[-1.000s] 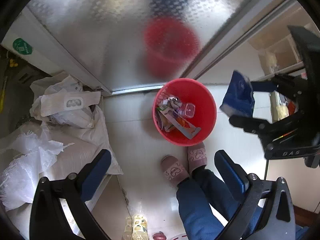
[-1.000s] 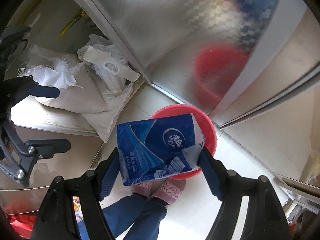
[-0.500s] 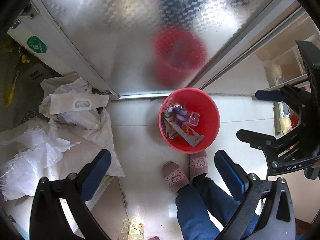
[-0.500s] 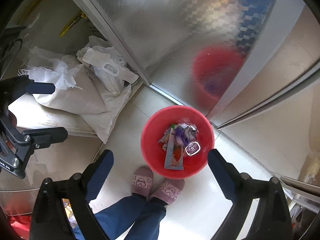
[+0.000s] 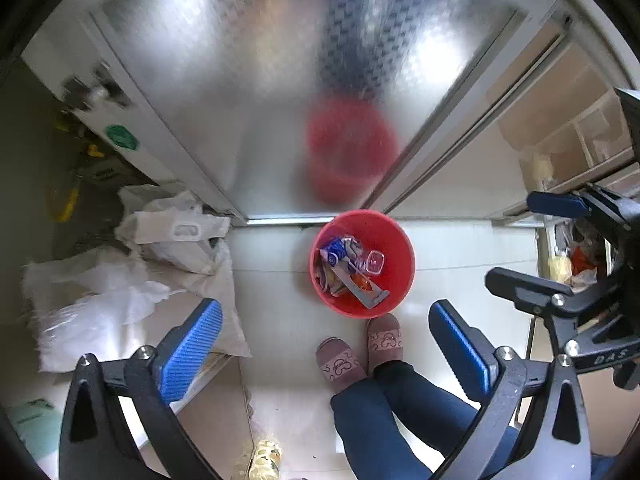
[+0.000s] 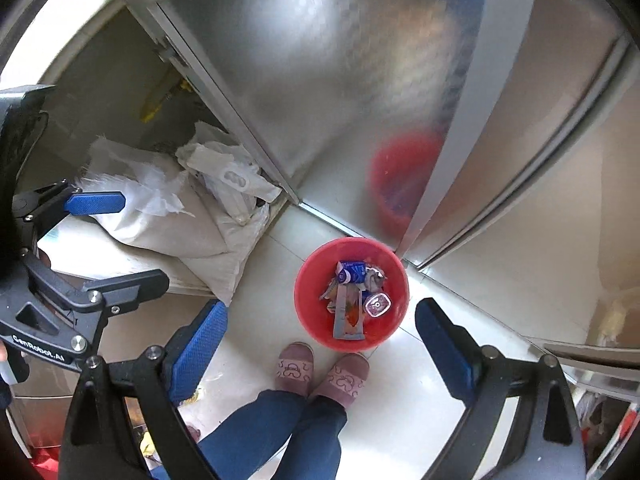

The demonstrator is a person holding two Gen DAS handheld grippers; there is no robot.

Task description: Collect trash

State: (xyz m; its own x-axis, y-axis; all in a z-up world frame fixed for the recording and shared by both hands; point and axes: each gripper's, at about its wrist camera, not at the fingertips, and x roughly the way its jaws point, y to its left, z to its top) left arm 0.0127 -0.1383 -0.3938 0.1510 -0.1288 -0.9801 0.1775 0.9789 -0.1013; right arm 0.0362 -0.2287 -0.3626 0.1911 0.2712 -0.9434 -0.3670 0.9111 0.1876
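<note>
A red bin (image 5: pixel 400 272) (image 6: pixel 390 322) stands on the pale floor below me, against a frosted metal door. Inside lie wrappers, a clear plastic cup and a blue tissue packet (image 5: pixel 333 249) (image 6: pixel 352 272). My left gripper (image 5: pixel 324 344) hangs high above the floor with its jaws wide and nothing between them. My right gripper (image 6: pixel 320 332) is also open and empty, high over the bin. Each gripper shows at the edge of the other's view: right gripper (image 5: pixel 544 240), left gripper (image 6: pixel 112 236).
The person's slippers (image 5: pixel 360 346) (image 6: pixel 320 372) and blue-trousered legs stand just in front of the bin. White sacks and plastic bags (image 5: pixel 132 280) (image 6: pixel 184 216) are piled on the left. A shelf with items (image 5: pixel 568 152) is at the right.
The right gripper opened and the blue tissue packet dropped from it into the red bin. Both grippers have since risen, so the bin looks smaller and farther below.
</note>
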